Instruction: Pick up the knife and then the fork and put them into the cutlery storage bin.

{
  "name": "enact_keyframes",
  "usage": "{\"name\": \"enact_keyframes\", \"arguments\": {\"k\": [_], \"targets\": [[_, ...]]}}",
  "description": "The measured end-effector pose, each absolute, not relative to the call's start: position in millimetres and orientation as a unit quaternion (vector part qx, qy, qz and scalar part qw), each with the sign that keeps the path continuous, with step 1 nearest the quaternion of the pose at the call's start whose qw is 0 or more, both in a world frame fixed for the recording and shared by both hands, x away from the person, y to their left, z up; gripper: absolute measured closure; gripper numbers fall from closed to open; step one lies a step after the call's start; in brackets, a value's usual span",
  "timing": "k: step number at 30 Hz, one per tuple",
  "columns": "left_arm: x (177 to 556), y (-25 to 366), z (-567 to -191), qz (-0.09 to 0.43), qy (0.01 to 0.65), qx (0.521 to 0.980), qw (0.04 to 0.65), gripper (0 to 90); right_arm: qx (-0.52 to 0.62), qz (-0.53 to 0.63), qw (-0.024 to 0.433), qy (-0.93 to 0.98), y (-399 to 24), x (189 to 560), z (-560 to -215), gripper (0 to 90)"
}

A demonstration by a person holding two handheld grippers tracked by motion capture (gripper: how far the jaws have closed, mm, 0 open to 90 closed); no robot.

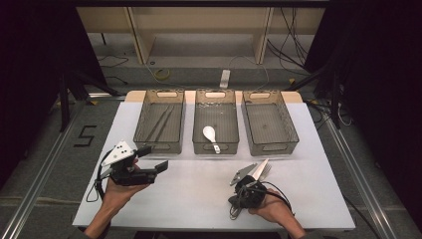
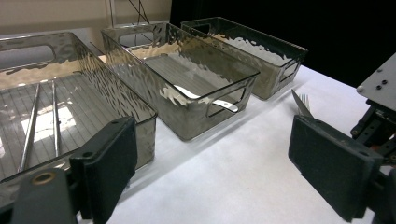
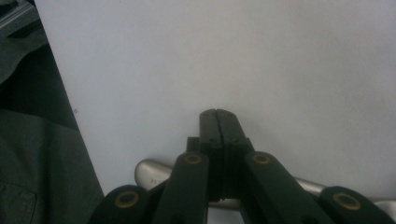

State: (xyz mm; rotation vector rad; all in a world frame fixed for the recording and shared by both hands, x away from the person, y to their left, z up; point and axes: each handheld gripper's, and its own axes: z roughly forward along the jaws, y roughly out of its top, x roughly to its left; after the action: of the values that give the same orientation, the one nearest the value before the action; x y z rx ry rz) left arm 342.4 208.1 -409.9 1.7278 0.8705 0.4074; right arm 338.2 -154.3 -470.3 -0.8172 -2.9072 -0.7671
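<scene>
On the left, the left gripper (image 1: 153, 158) sits low over the white bench (image 1: 199, 199). Its jaws are wide open and hold nothing. They point across the bench, toward the right.

Three see-through bins stand in a row at the far side of the bench. The left bin (image 1: 143, 114) has two thin chopsticks (image 1: 160, 124) lying long-ways in it. The middle bin (image 1: 198, 132) has a white spoon (image 1: 210, 134) in it, with its bowl away from the person and its handle toward the near wall. The right bin (image 1: 292, 124) looks empty.

On the right, the right gripper (image 3: 217, 114) is near the front edge of the bench. Its jaws are closed tight together. A metal fork (image 1: 265, 169) goes with it. In the right gripper view the fork's handle runs sideways across the bottom of the jaws, not along them. I think the jaws hold the fork low down, because in the left gripper view its tines stick up off the bench.

In the high view the tines point away from the person and a little to the right. The right bin lies that same way from the fork, and it is the nearest bin to it. The right hand (image 1: 271, 211) is much closer to that bin than the left hand (image 1: 119, 191) is. My guess is the fork goes forward into a bin, and the right bin is the short trip.
</scene>
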Motion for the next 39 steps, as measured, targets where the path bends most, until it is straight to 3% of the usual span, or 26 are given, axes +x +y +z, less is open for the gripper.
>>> {"name": "enact_keyframes", "arguments": {"k": [26, 39], "targets": [[342, 208, -409, 0.174, 0.366, 0.731, 0.548, 15.4, -0.303, -0.204, 0.008, -0.931, -223, 323, -464, 90.0], [342, 208, -409, 0.175, 0.365, 0.731, 0.550, 15.4, -0.351, -0.173, -0.026, -0.920, -255, 332, -459, 90.0]]}}
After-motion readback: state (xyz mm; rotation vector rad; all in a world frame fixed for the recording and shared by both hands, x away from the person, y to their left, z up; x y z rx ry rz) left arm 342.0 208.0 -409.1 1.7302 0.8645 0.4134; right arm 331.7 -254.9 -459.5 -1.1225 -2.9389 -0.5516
